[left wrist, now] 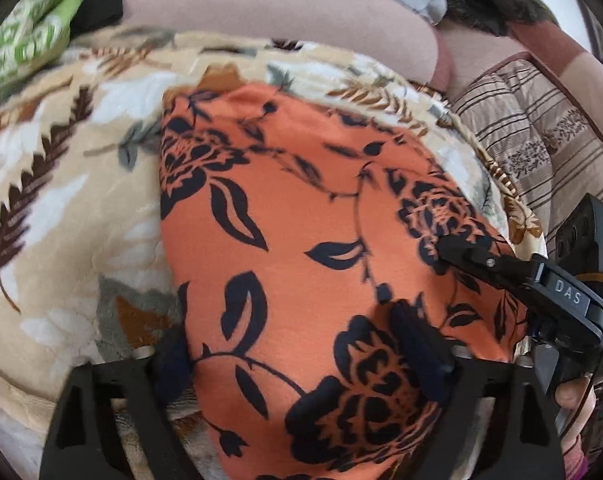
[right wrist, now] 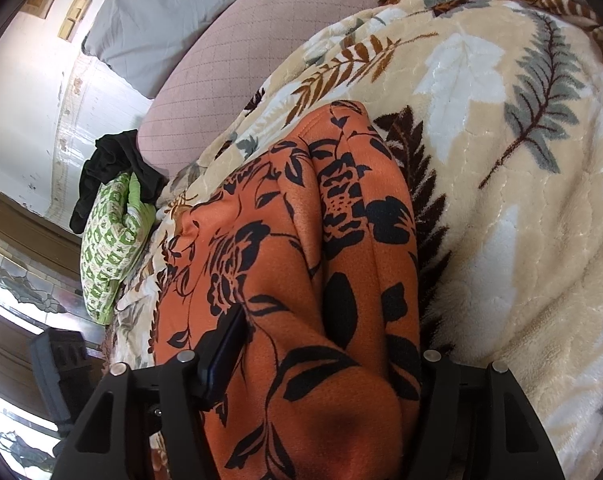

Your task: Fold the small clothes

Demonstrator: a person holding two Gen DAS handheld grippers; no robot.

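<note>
Where the orange garment with black floral print [left wrist: 301, 208] lies spread on the cream plush blanket with leaf pattern [left wrist: 49, 184], both grippers meet its cloth. Left gripper [left wrist: 297, 360]: jaws spread wide, the cloth bulging between them, one dark finger [left wrist: 417, 352] resting on the print. Right gripper [right wrist: 301, 364]: jaws likewise apart, orange cloth bunched up between them, its visible finger [right wrist: 225, 352] lying on the cloth. In the left view, the right gripper's fingertip touches the garment's far edge. A green-and-white patterned cloth [right wrist: 113, 240] and black clothing [right wrist: 113, 164] sit beyond the blanket's edge.
</note>
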